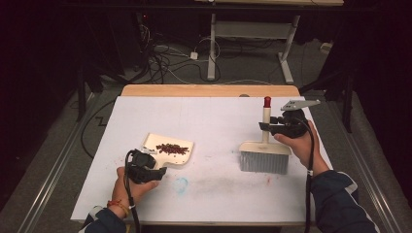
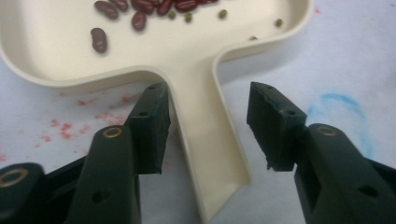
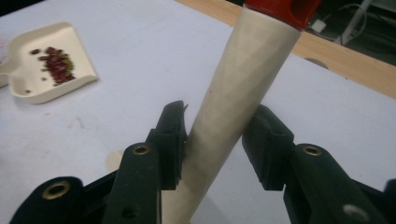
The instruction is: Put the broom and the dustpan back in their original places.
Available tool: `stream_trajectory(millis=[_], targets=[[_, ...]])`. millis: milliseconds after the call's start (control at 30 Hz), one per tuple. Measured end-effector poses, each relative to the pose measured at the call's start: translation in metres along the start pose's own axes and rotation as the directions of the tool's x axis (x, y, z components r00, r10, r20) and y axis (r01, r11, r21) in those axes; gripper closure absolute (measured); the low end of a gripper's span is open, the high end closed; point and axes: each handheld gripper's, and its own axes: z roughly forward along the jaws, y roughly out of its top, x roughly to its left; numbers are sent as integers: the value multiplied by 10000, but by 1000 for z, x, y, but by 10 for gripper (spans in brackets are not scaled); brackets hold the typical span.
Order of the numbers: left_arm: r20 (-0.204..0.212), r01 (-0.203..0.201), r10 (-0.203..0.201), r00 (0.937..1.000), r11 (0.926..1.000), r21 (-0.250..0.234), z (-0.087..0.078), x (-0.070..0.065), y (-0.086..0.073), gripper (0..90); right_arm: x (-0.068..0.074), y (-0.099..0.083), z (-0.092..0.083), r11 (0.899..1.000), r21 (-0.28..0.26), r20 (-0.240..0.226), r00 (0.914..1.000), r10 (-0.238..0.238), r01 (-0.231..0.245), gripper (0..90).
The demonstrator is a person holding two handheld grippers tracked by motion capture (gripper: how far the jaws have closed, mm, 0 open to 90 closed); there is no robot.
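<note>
Nearest the camera in the high view, both sleeves are cut off by the bottom edge, and a cable trails from each gripper out of frame.

Left gripper (image 1: pixel 154 171): in the left gripper view the jaws stand partly open, one on each side of the dustpan handle (image 2: pixel 205 140). One jaw lies at the handle's edge; whether it touches cannot be told. The other jaw stands clear of the handle, with bare desk in the gap. No grip is applied. The handle end is partly cut off at the bottom of that view.

Right gripper (image 1: pixel 265 127): in the right gripper view the jaws straddle the cream brush handle (image 3: pixel 233 116). One jaw sits against the handle; a narrow gap shows at the other. The handle's lower end is hidden behind the jaws, and its red cap (image 3: pixel 280 9) is cut off at the top of that view.

Dustpan (image 1: pixel 170 148): lies flat on the white desk (image 1: pixel 218 121), left of centre and toward the near edge. Its long axis runs from the handle, at the near-left side, to the open mouth facing the right edge. Red beans (image 1: pixel 171 149) lie in its tray; a few small greenish ones are hard to make out.

Brush (image 1: pixel 265 155): stands upright near the right edge, grey bristles (image 1: pixel 264 162) down on the desk, handle vertical, red cap uppermost.
</note>
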Motion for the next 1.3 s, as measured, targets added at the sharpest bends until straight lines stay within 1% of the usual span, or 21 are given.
stream_trajectory(millis=[133, 200, 267, 333, 367, 433, 500, 533, 567, 600, 633, 700, 733, 800, 833, 867, 933, 1000, 1167, 1233, 1300], targets=[[-36, -664, 663, 9978, 9973, -329, -5, -8, -7, 463, -8, 1, 18, 9990, 322, 156, 9994, 310, -315, 595], [-124, -1217, 1211, 9926, 9898, -735, -7, -12, -14, 466, -11, 1, 26, 9980, 465, 264, 9987, 427, -439, 595], [-168, -1418, 1409, 9899, 9868, -783, -8, -12, -19, 470, -14, 3, 33, 9959, 702, 373, 9978, 546, -572, 591], [34, -1508, 1518, 9884, 9841, -933, -9, -11, -23, 463, -17, 3, 40, 9943, 845, 611, 9963, 607, -657, 584], [47, -1584, 1598, 9871, 9817, -1056, -11, -11, -25, 464, -19, 3, 43, 9935, 905, 707, 9955, 632, -695, 581], [63, -1812, 1836, 9830, 9746, -1315, -14, -10, -28, 459, -20, 3, 48, 9915, 1044, 930, 9934, 677, -773, 572], [20, -2037, 2067, 9784, 9656, -1618, -17, -10, -31, 426, -22, 3, 53, 9900, 1139, 1132, 9911, 703, -832, 569], [-66, -2256, 2279, 9737, 9587, -1732, -18, -9, -32, 409, -22, 3, 54, 9898, 1116, 1218, 9898, 744, -881, 568], [-178, -2463, 2477, 9687, 9494, -1948, -20, -8, -34, 389, -23, 3, 56, 9900, 1094, 1305, 9887, 743, -889, 565], [-173, -2558, 2581, 9660, 9432, -2121, -21, -6, -36, 387, -23, 2, 58, 9895, 1128, 1429, 9870, 737, -902, 562], [-82, -2568, 2618, 9651, 9394, -2272, -22, -4, -39, 381, -24, 1, 61, 9880, 1209, 1519, 9854, 774, -963, 561], [-164, -2545, 2588, 9658, 9337, -2520, -25, 1, -43, 342, -25, -2, 67, 9846, 1367, 1666, 9823, 854, -1088, 559], [-137, -2524, 2577, 9661, 9324, -2587, -25, 2, -44, 310, -26, -3, 70, 9839, 1378, 1692, 9815, 899, -1139, 558], [-236, -2517, 2558, 9664, 9242, -2874, -28, 5, -46, 297, -26, -5, 73, 9838, 1352, 1779, 9796, 931, -1180, 549], [-242, -2516, 2561, 9664, 9216, -2955, -30, 5, -46, 281, -26, -5, 73, 9837, 1378, 1886, 9780, 887, -1158, 551], [-243, -2515, 2562, 9663, 9203, -2997, -30, 6, -46, 272, -26, -5, 74, 9845, 1329, 1997, 9761, 862, -1141, 572], [-370, -2585, 2598, 9650, 9167, -3047, -31, 5, -47, 262, -27, -5, 74, 9861, 1139, 2136, 9724, 942, -1206, 566], [-437, -2682, 2678, 9625, 9146, -3026, -31, 5, -47, 260, -26, -4, 73, 9877, 1091, 2295, 9696, 845, -1119, 565], [-552, -2807, 2776, 9591, 9076, -3122, -32, 3, -48, 255, -23, -4, 71, 9901, 816, 2478, 9645, 912, -1146, 550], [-552, -2823, 2795, 9585, 9053, -3173, -33, 3, -49, 255, -23, -4, 70, 9914, 667, 2397, 9663, 939, -1129, 547], [-635, -2841, 2786, 9583, 9050, -3167, -34, 3, -49, 252, -22, -3, 67, 9925, 414, 2389, 9657, 1017, -1148, 531]])
